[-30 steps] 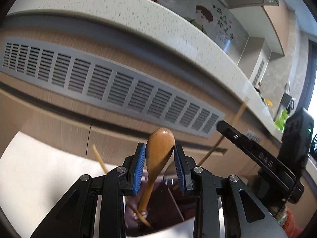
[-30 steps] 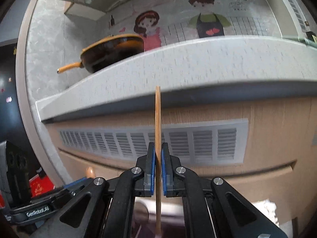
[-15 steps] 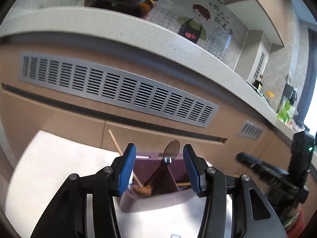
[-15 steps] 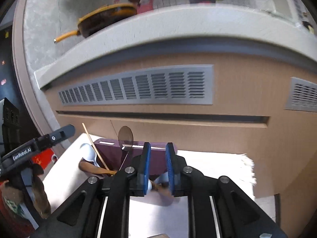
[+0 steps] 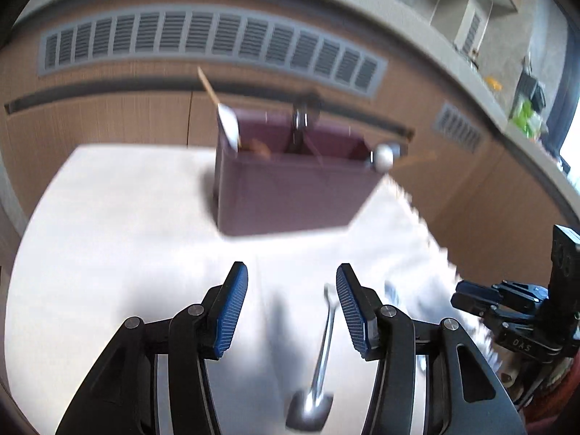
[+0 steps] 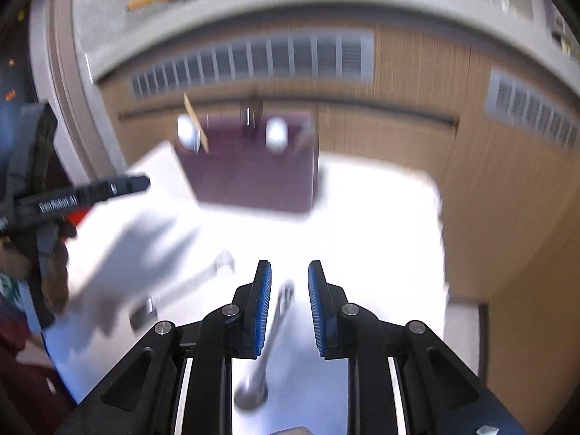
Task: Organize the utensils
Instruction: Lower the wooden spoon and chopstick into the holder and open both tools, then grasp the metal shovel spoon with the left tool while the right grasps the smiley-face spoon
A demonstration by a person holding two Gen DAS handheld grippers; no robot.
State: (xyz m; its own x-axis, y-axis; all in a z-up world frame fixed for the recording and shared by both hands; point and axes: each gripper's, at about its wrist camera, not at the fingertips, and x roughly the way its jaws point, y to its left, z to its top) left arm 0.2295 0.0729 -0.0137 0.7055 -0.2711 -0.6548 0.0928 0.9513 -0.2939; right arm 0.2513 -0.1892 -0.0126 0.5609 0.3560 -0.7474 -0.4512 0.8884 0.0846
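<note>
A maroon utensil holder (image 5: 290, 181) stands at the far edge of a white cloth (image 5: 127, 235), with a chopstick (image 5: 208, 85), spoons and a wooden spoon in it. It also shows in the right wrist view (image 6: 250, 170). My left gripper (image 5: 291, 304) is open and empty above the cloth, with a metal spoon (image 5: 320, 359) lying just below it. My right gripper (image 6: 288, 304) is open and empty over another metal utensil (image 6: 268, 344) on the cloth. The frames are blurred.
Wooden cabinet fronts with grey vents (image 5: 217, 47) and a pale countertop (image 6: 290, 3) stand behind the holder. A second metal utensil (image 6: 188, 286) lies left of my right gripper. The left gripper's arm (image 6: 79, 195) shows at the left of the right wrist view.
Both grippers let go of the wooden spoon and the chopstick into the holder, opened, and pulled back and down toward the cloth. The holder now sits farther away.
</note>
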